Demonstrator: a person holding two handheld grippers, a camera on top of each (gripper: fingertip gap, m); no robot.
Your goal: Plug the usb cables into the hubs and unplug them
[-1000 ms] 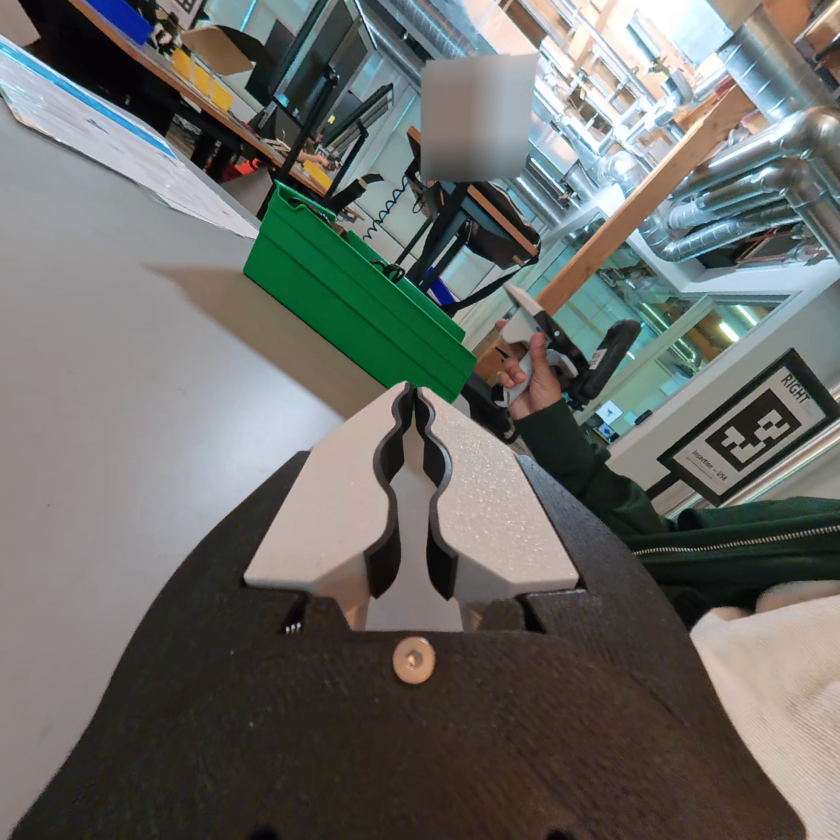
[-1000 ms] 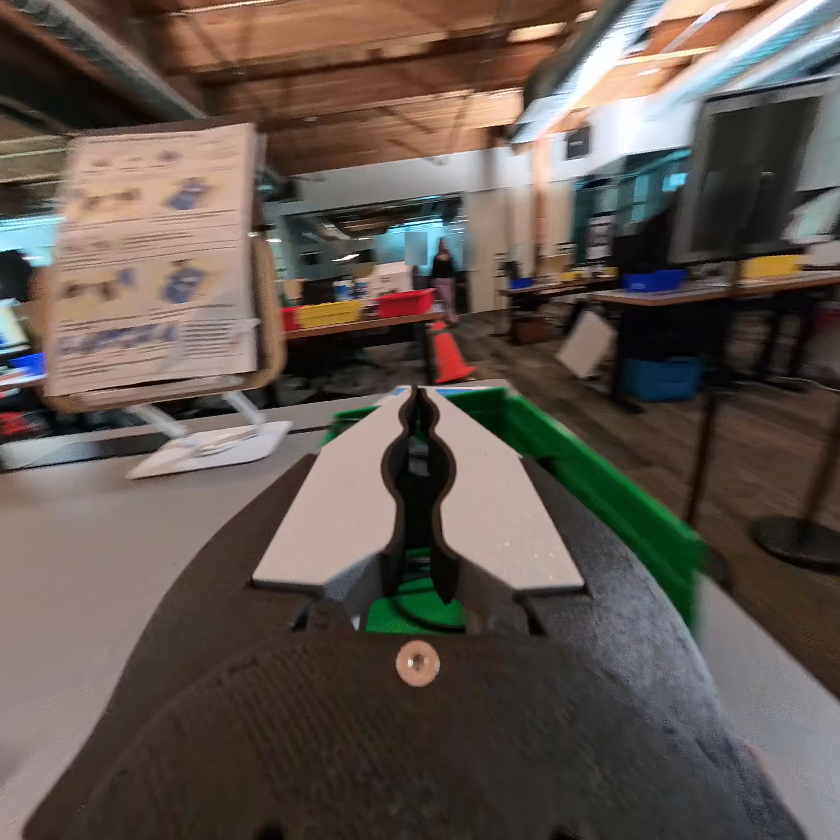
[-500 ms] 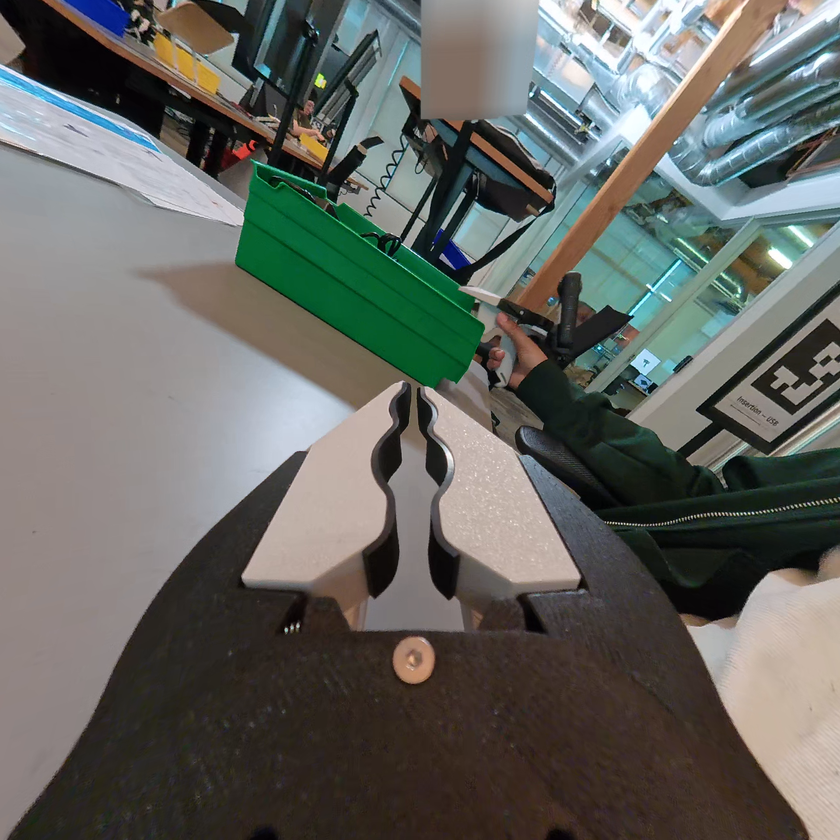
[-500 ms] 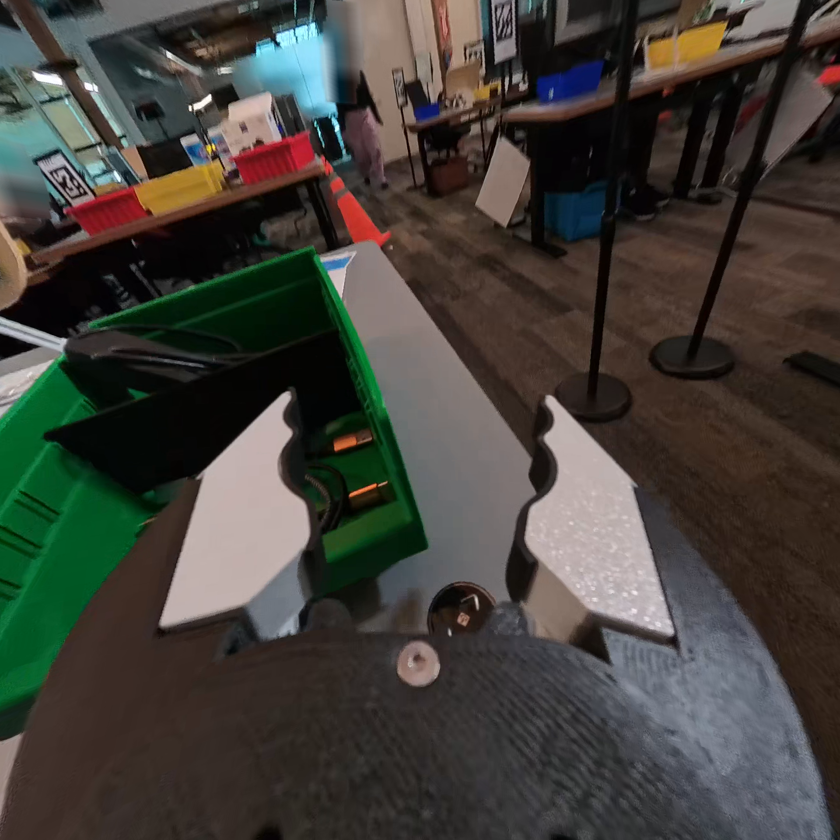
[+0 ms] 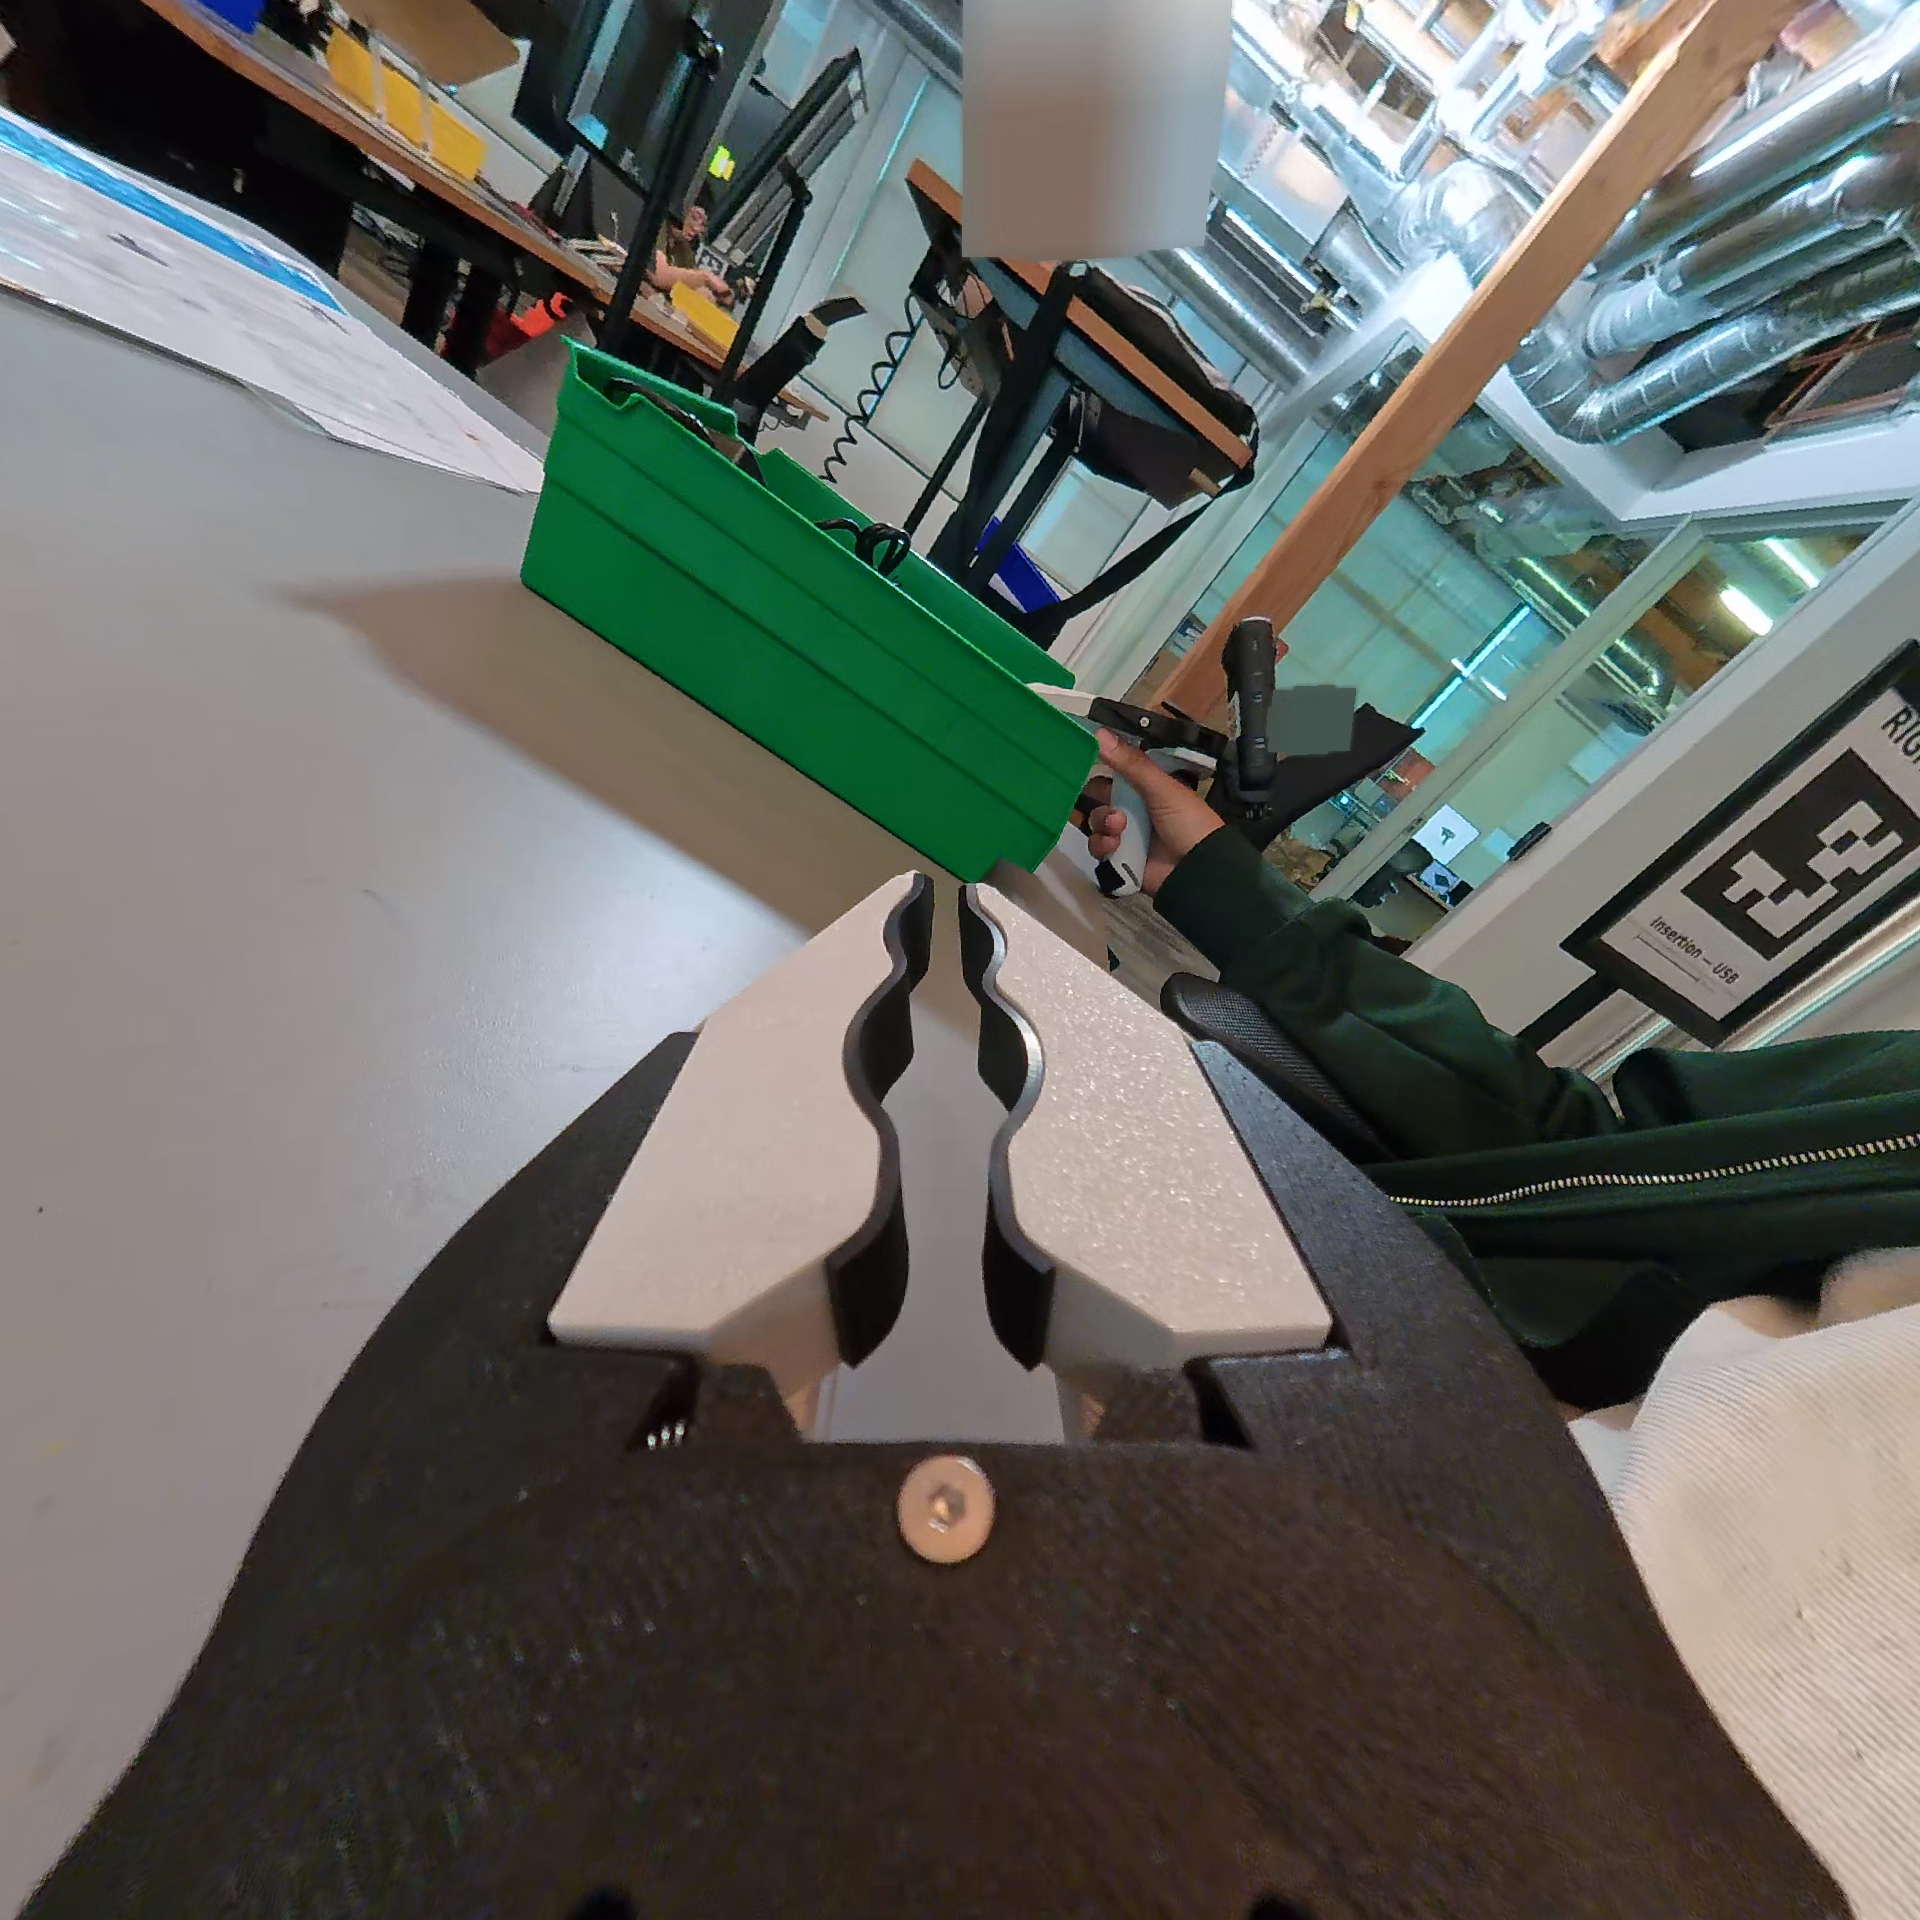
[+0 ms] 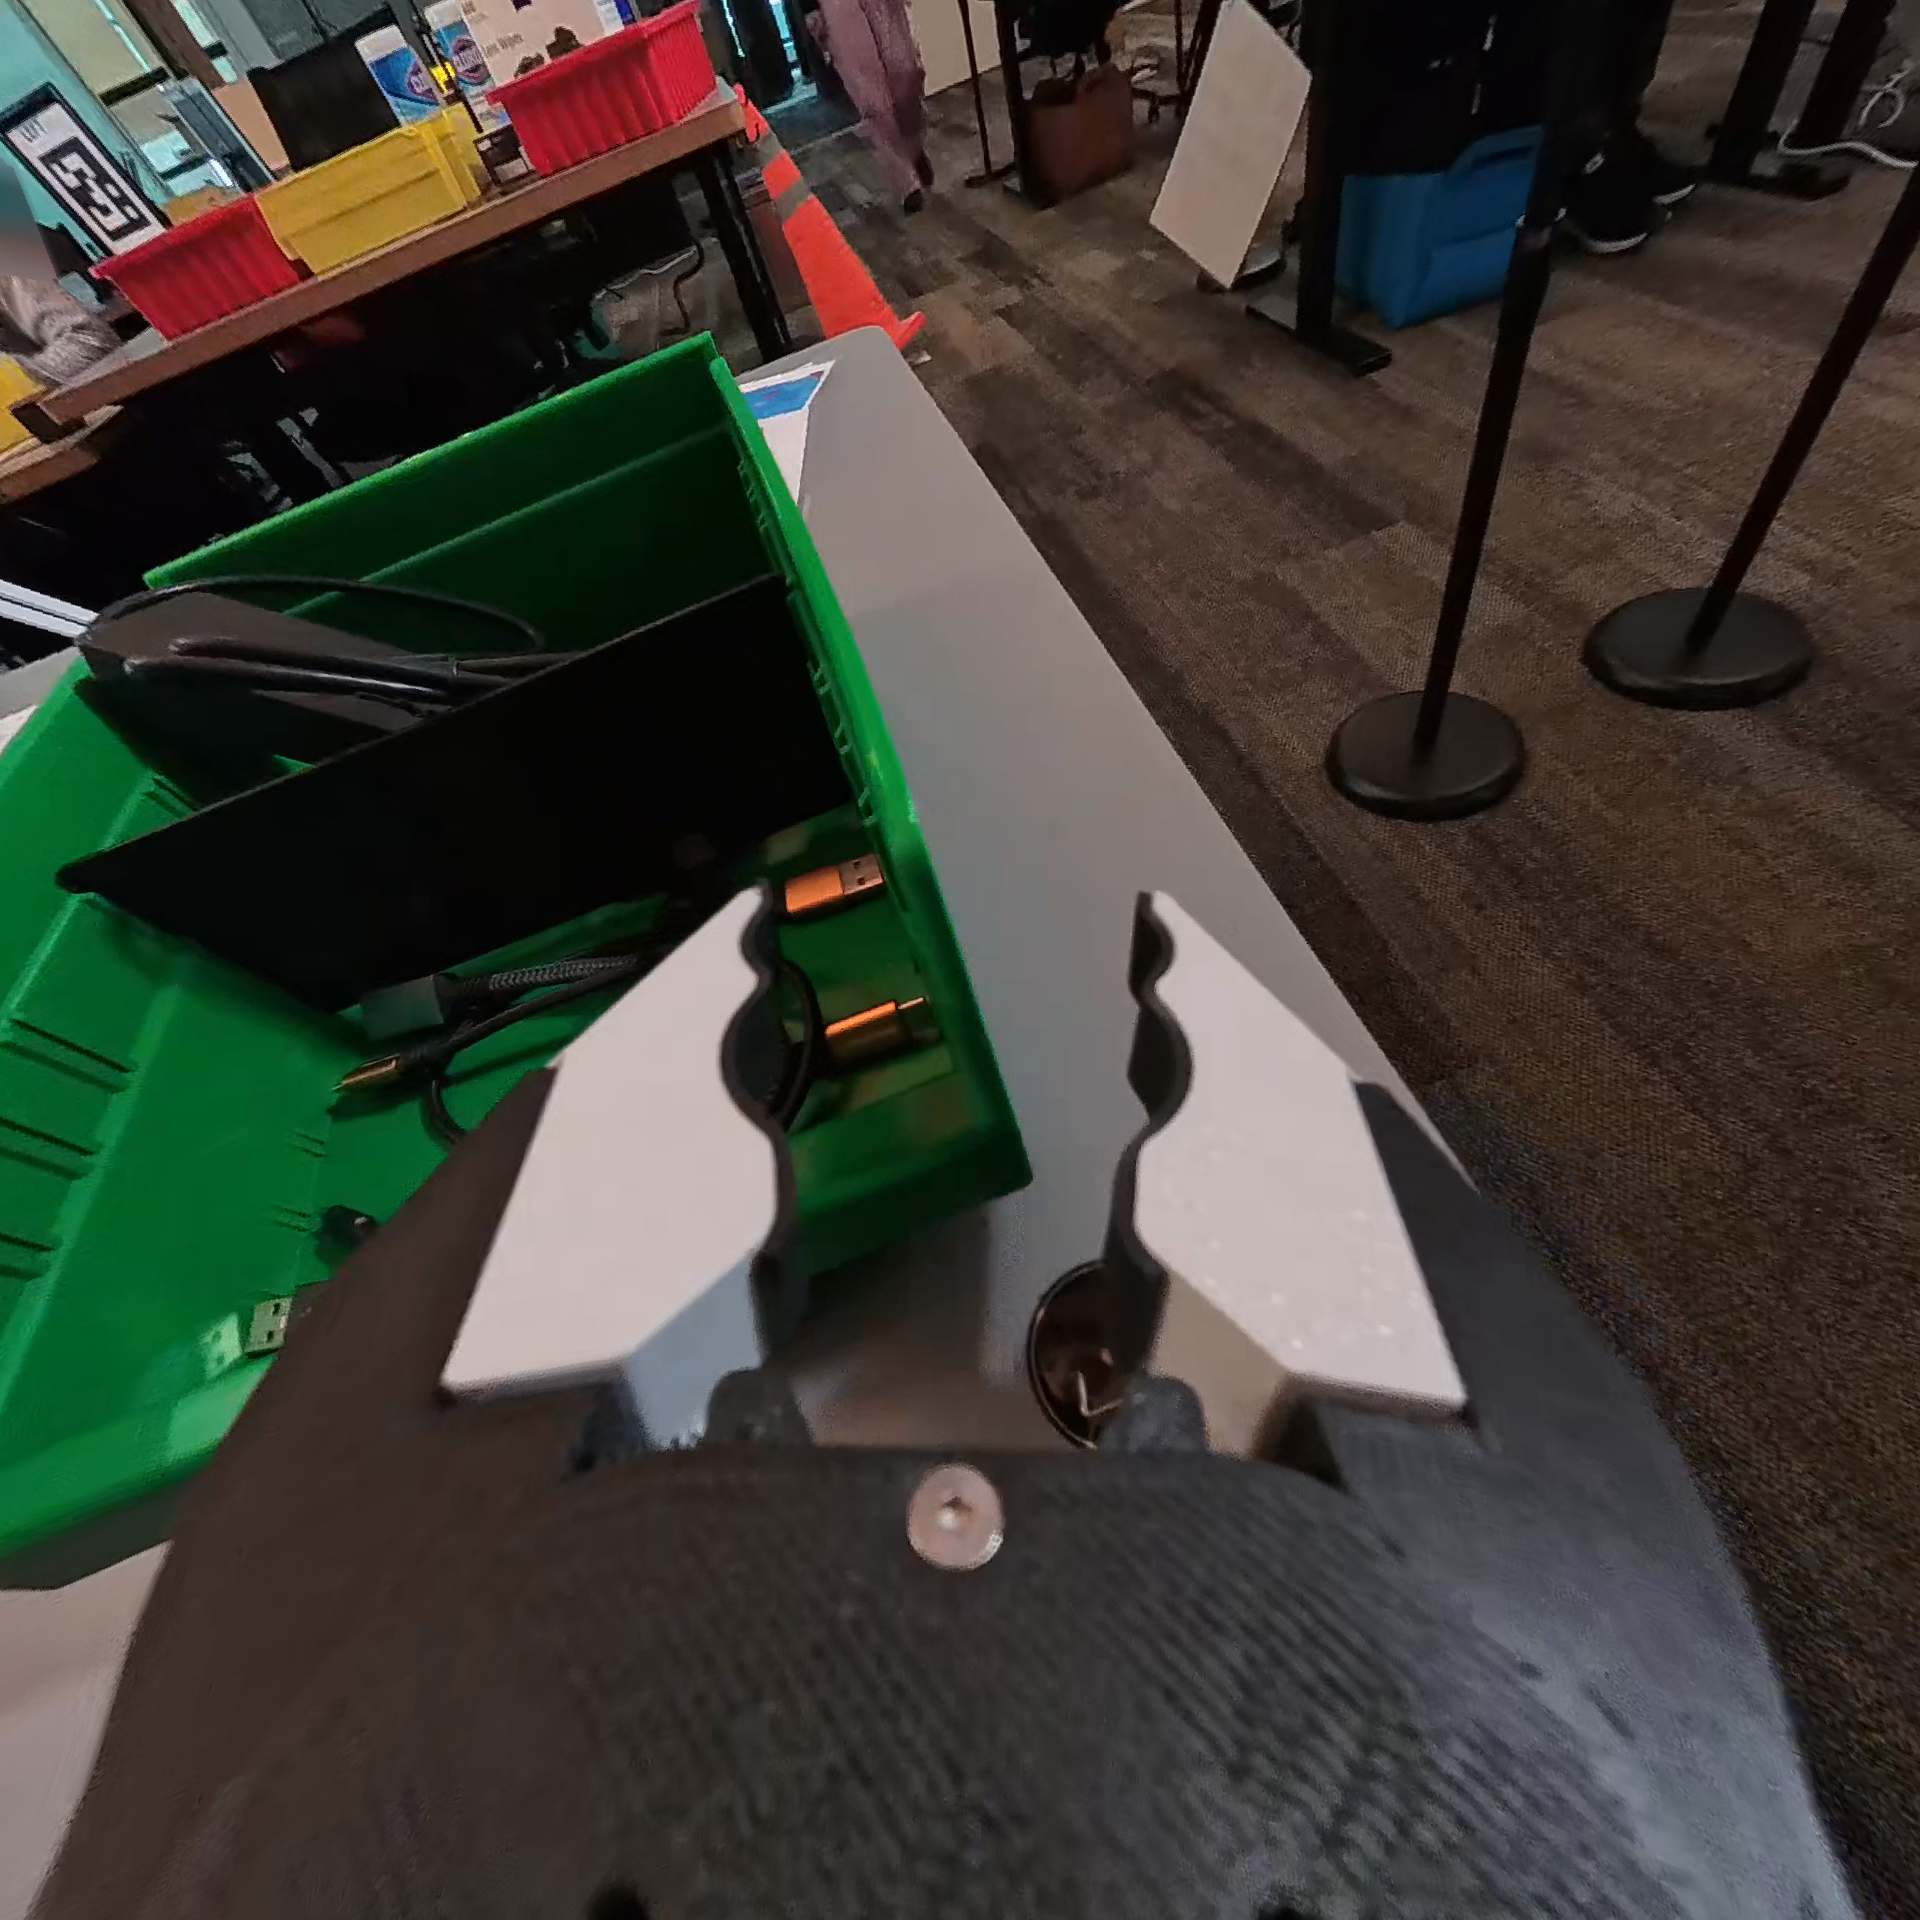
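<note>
A green bin [image 6: 914,1164] stands on the grey table; it also shows in the left wrist view [image 5: 790,665]. A black divider [image 6: 468,821] splits it. The near compartment holds USB cables with orange plugs [image 6: 831,888] and a grey braided cable [image 6: 540,977]. A black hub [image 6: 239,665] with cords lies in the far compartment. My right gripper [image 6: 951,904] is open and empty, above the bin's near right corner. My left gripper [image 5: 940,896] is shut and empty, low over the table and short of the bin. A hand [image 5: 1143,821] holds the right gripper behind the bin's corner.
A printed sheet [image 5: 208,301] lies on the table to the far left. The table's right edge drops to carpet, where stanchion bases [image 6: 1423,748] stand. A round cable hole [image 6: 1070,1340] is in the table under the right gripper. A marker sign [image 5: 1808,862] stands at right.
My right gripper has opened and tipped down from looking across the room to looking into the bin's near compartment. My left gripper stays shut and has barely moved.
</note>
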